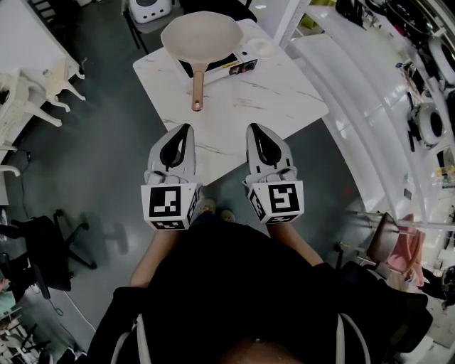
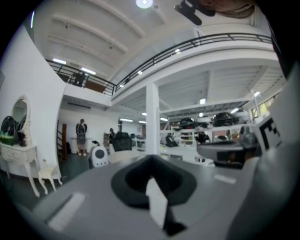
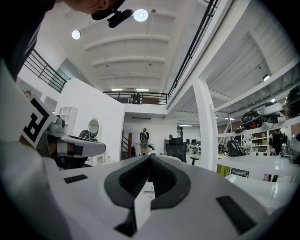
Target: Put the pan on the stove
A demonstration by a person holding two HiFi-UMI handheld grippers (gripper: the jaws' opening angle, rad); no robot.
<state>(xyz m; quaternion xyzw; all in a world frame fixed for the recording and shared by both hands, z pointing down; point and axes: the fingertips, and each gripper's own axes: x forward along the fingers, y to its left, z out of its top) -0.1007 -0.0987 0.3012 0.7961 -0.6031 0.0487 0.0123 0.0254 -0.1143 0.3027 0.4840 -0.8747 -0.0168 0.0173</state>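
Observation:
A beige pan [image 1: 201,37] rests on the small black stove [image 1: 226,65] at the far end of the white marble table [image 1: 270,92]. Its copper handle [image 1: 197,91] points toward me. My left gripper [image 1: 188,128] hovers over the table's near edge, shut and empty, well short of the handle. To its right, my right gripper [image 1: 253,129] is also shut with nothing in it. Both gripper views tilt upward over closed jaws at the hall, the left gripper [image 2: 151,158] and the right gripper [image 3: 151,155] meeting at their tips; neither shows the pan.
A small white dish [image 1: 261,47] sits beside the stove at the table's far right. A white robot vacuum or appliance [image 1: 150,8] stands beyond the table. White chairs [image 1: 43,89] are at the left, a black office chair [image 1: 44,245] at lower left, a curved white counter [image 1: 370,106] at right.

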